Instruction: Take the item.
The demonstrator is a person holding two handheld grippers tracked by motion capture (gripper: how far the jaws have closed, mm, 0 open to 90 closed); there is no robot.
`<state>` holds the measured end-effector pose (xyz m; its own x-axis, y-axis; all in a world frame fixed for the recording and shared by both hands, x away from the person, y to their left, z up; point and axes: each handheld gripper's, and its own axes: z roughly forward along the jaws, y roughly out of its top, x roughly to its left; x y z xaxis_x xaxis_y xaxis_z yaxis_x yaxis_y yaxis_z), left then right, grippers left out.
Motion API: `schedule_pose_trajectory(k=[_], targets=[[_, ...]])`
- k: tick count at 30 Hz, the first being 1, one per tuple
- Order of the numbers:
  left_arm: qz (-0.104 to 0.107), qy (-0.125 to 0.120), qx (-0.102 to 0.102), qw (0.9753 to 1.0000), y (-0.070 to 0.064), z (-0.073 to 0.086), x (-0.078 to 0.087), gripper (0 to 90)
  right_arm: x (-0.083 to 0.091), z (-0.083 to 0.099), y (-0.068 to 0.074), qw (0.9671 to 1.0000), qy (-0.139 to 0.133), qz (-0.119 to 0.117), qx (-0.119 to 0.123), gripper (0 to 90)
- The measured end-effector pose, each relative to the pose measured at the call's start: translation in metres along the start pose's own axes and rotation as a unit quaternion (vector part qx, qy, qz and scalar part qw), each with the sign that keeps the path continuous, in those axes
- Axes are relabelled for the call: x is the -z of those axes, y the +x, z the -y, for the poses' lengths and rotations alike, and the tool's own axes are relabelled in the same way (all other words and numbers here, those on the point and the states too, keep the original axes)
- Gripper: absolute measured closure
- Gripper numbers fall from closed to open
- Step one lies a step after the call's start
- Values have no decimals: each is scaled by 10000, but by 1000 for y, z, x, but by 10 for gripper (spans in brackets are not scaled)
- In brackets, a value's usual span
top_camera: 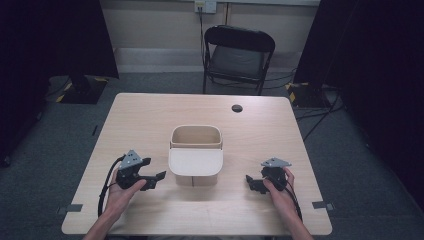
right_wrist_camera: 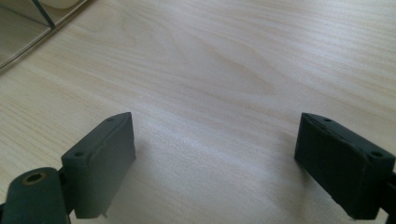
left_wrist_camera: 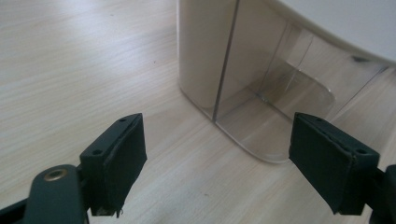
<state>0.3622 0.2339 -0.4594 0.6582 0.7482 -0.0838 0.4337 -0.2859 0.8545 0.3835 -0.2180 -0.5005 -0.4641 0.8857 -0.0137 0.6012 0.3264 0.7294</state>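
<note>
Cream bin (top_camera: 195,150) stands mid-desk (top_camera: 150,115), its lid tilted toward the person; left gripper (top_camera: 154,180) just beside its left, jaws spread, holding nothing; right gripper (top_camera: 251,183) near its right, jaws spread, over bare wood. Judged: approach step; next, the left gripper must close in on the bin's wall.
</note>
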Motion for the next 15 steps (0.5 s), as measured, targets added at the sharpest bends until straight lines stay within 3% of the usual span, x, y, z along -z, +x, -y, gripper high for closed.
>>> schedule_pose_trajectory(k=[15], targets=[[296, -174, -45, 9994, -14, -8, 1, 181, 0, 0, 0, 10000, 0, 0, 0, 116]])
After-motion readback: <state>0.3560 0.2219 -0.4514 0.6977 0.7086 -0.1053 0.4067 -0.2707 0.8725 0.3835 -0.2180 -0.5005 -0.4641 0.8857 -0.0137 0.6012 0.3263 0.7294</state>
